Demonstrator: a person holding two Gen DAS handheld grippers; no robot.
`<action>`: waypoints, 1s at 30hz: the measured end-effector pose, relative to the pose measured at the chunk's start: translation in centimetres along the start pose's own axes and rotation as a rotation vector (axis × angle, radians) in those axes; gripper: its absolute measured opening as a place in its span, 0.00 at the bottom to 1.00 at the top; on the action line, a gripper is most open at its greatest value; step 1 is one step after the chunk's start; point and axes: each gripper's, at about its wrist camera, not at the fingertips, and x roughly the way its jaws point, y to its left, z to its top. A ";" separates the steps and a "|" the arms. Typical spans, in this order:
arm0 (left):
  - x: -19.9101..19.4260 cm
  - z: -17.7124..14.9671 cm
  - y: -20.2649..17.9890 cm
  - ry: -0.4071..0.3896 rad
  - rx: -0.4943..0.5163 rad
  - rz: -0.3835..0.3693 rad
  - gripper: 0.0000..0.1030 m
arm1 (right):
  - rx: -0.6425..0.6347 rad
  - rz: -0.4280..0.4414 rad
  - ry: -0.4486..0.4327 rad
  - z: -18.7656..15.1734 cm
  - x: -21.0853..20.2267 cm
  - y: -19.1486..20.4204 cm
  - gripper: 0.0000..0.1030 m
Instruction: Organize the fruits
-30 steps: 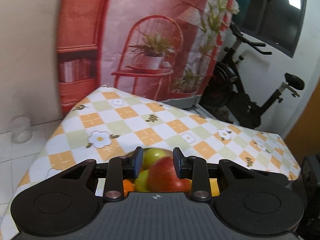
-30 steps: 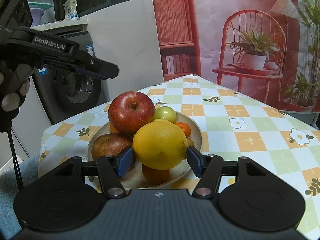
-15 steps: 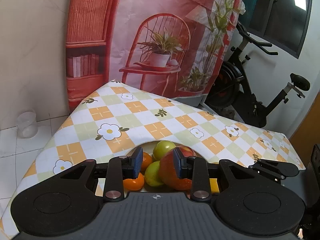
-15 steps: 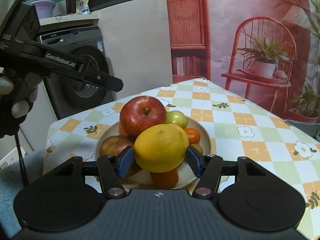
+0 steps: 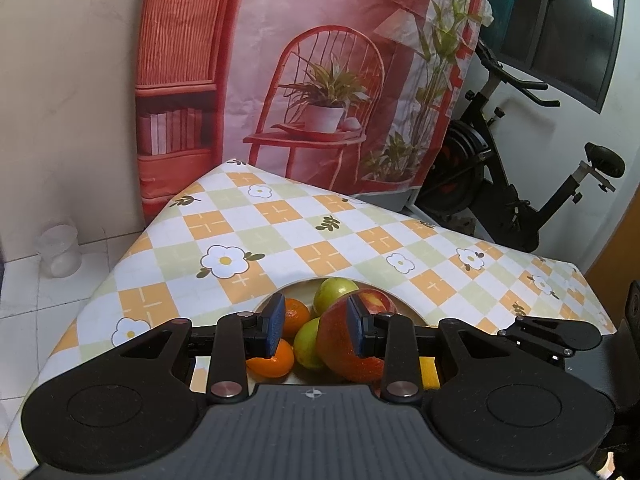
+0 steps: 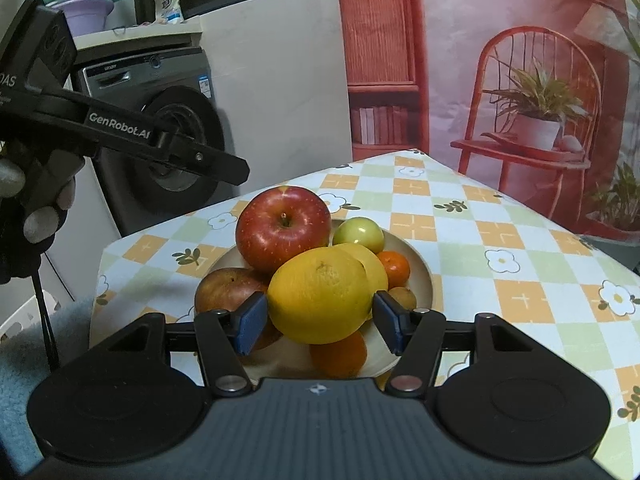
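While the right gripper point(image 6: 320, 320) has its fingers point(image 6: 250, 322) clenched on either side of a large yellow citrus point(image 6: 320, 296), that fruit sits over the near side of a pale bowl point(image 6: 424, 276) heaped with more fruit. Just behind the citrus are a brownish apple point(image 6: 224, 288), a red apple point(image 6: 284, 228) on top of the heap, a small green fruit point(image 6: 358, 234) and a mandarin point(image 6: 394, 268). The left gripper point(image 5: 316, 328), held by a gloved hand point(image 6: 36, 216), hovers above the bowl's far-left side, its fingers apart and grasping nothing. The bowl rests on a checked, flower-patterned surface point(image 6: 500, 240). Beyond stand a washing machine point(image 6: 160, 120), a printed backdrop point(image 6: 520, 80) and an exercise bike point(image 5: 500, 184).
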 end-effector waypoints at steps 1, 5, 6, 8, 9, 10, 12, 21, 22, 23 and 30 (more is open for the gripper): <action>0.0 0.0 0.0 0.000 -0.001 0.001 0.37 | -0.007 -0.001 0.003 0.1 0.0 0.1 0.59; -0.1 0.0 0.0 -0.004 0.000 0.003 0.39 | -0.028 0.005 0.001 0.1 0.1 0.2 0.59; -0.1 0.0 0.0 -0.003 0.000 0.004 0.39 | -0.027 0.005 -0.002 0.1 0.2 0.1 0.59; -0.1 0.0 0.0 -0.006 0.003 0.006 0.43 | -0.011 0.003 -0.008 0.0 0.3 -0.2 0.59; -0.1 0.0 0.0 -0.006 0.004 0.008 0.45 | -0.006 0.005 -0.008 -0.1 0.3 -0.3 0.59; -0.2 0.0 -0.1 -0.007 0.006 0.010 0.46 | -0.007 0.004 -0.007 -0.1 0.3 -0.2 0.59; -0.2 0.0 -0.1 -0.007 0.005 0.012 0.52 | -0.014 -0.003 0.003 0.0 0.2 0.0 0.60; -0.5 0.1 0.0 -0.013 0.005 0.040 0.66 | -0.023 -0.032 0.005 0.1 -0.1 0.3 0.77; -0.5 0.1 -0.1 -0.013 0.007 0.044 0.66 | -0.023 -0.032 0.004 0.1 -0.2 0.3 0.78; -0.5 0.1 -0.1 -0.013 0.008 0.046 0.67 | -0.023 -0.030 0.006 0.0 -0.2 0.4 0.79; -0.6 -0.1 -0.5 -0.010 0.020 0.047 0.68 | -0.050 -0.013 0.035 -0.5 0.1 1.0 0.81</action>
